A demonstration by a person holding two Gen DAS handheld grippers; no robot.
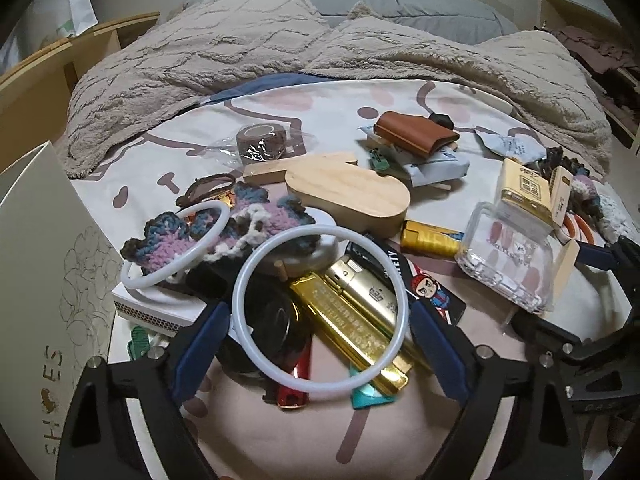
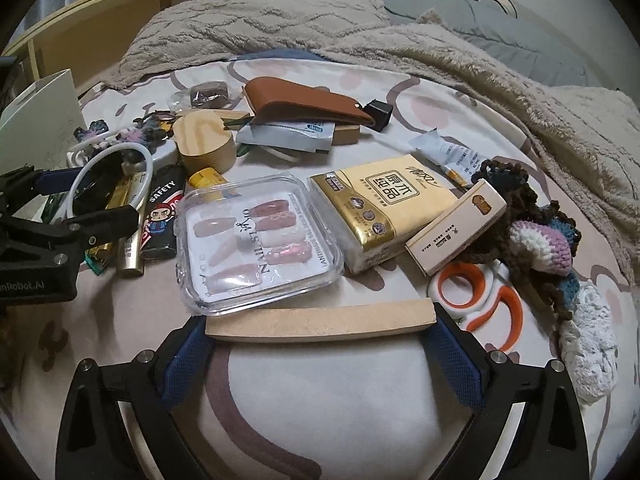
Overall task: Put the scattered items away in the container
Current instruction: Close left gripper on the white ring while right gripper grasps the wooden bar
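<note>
My left gripper (image 1: pixel 320 328) is shut on a white ring (image 1: pixel 256 354), held across its width above gold lighters (image 1: pixel 360 304) and a black disc. A second white ring (image 1: pixel 176 246) lies on a crocheted piece (image 1: pixel 256 216). My right gripper (image 2: pixel 320 338) is shut on a tan wooden strip (image 2: pixel 320 320), gripped at both ends, just in front of the clear nail box (image 2: pixel 256 240). The white shoe box (image 1: pixel 36 280) stands at the left; it also shows in the right wrist view (image 2: pixel 40 120). The left gripper appears in the right wrist view (image 2: pixel 80 200).
On the bed sheet lie an oval wooden box (image 1: pixel 348 192), a brown leather pouch (image 2: pixel 304 100), a tissue pack (image 2: pixel 380 204), a matchbox (image 2: pixel 456 228), orange-white scissors (image 2: pixel 480 292), crocheted yarn (image 2: pixel 540 240) and a tape roll (image 1: pixel 260 144). A beige blanket (image 1: pixel 240 48) lies behind.
</note>
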